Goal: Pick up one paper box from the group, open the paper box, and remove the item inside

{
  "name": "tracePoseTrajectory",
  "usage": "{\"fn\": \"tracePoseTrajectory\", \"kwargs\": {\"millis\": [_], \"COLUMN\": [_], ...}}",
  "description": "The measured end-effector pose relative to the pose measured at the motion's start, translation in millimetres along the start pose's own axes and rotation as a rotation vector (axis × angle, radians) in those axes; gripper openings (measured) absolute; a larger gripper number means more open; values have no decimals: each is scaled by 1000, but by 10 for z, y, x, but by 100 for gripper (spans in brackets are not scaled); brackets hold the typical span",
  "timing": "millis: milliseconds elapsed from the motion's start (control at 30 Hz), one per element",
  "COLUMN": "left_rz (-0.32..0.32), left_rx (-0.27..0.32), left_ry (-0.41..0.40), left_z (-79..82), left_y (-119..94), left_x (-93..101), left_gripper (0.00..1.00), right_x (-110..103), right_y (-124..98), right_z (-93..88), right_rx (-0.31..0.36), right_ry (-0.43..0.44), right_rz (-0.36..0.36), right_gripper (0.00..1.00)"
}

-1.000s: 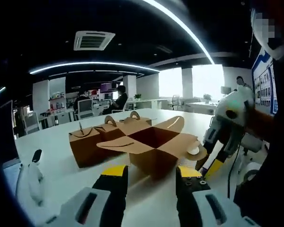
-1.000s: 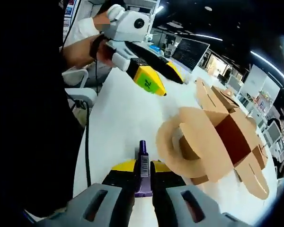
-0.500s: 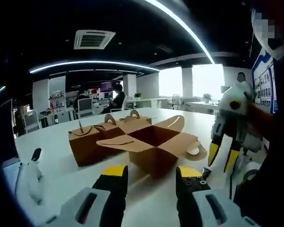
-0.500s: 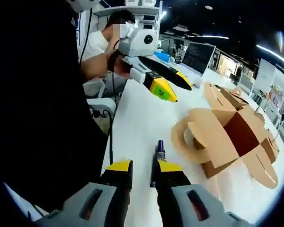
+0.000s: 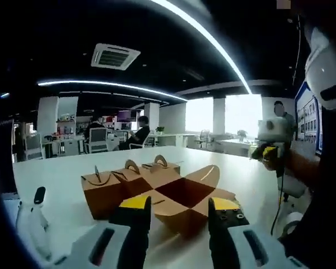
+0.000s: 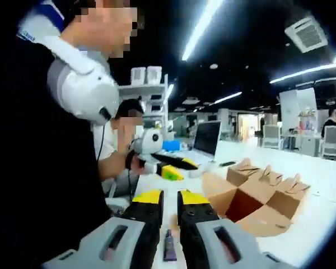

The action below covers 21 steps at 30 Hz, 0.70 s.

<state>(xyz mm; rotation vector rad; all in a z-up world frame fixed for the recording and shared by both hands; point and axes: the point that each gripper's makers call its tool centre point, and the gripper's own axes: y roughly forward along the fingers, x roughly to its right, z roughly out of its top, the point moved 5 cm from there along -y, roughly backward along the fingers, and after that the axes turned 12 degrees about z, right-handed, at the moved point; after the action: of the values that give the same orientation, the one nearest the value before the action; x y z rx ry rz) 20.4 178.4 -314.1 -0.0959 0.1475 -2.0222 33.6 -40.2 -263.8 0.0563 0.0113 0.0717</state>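
Note:
An opened brown paper box [image 5: 182,193] lies with its flaps spread on the white table [image 5: 61,168], just beyond my left gripper [image 5: 179,204], which is open and holds nothing. Three closed boxes with handles [image 5: 103,188] stand behind it to the left. In the right gripper view the same opened box [image 6: 252,204] sits to the right. A small purple tube [image 6: 169,246] lies on the table, seen low through the gap between the jaws. My right gripper [image 6: 170,197] stands slightly open above it, its tips bare. The left gripper [image 6: 169,167] hovers beyond it.
A white device with a black tip [image 5: 35,221] lies at the table's left. A laptop [image 6: 206,139] stands open further back on the table. A person [image 6: 123,140] sits behind the left gripper. Desks, chairs and seated people fill the room behind.
The right gripper let go of the purple tube, which now lies on the table, then rose away from it. Both views have tilted up and back from the boxes.

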Motion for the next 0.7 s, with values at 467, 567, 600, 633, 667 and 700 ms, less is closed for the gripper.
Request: {"fn": "tracePoseTrajectory", "kwargs": {"millis": [467,567,600,633,667,700], "left_rz": [1,7,6,4,3,5], "left_rx": [9,3,5,9,13,17], "left_ry": [-25,5,8,6,0,-3], "left_z": [-51,-54,-50,-44,-37,-31], "left_y": [213,193,185,183,184,185], "left_x": [-29,-33,-33,-33,-31,-30], "left_gripper": [43,43,43,43,43,43], "right_x": [684,667,659,648,639,635], "right_y": [-627,-572,-543,-510,-495,-482], "right_z": [-202,-214,-212,-212,-216,-228], "right_rx": [-8,-28,-35,-43,-52,-68], "right_ry": [71,70,67,61,57,49], "right_rz": [-427,-429,-430,-427,-426,-428], "right_gripper": [12,15,17,19,20,21]}}
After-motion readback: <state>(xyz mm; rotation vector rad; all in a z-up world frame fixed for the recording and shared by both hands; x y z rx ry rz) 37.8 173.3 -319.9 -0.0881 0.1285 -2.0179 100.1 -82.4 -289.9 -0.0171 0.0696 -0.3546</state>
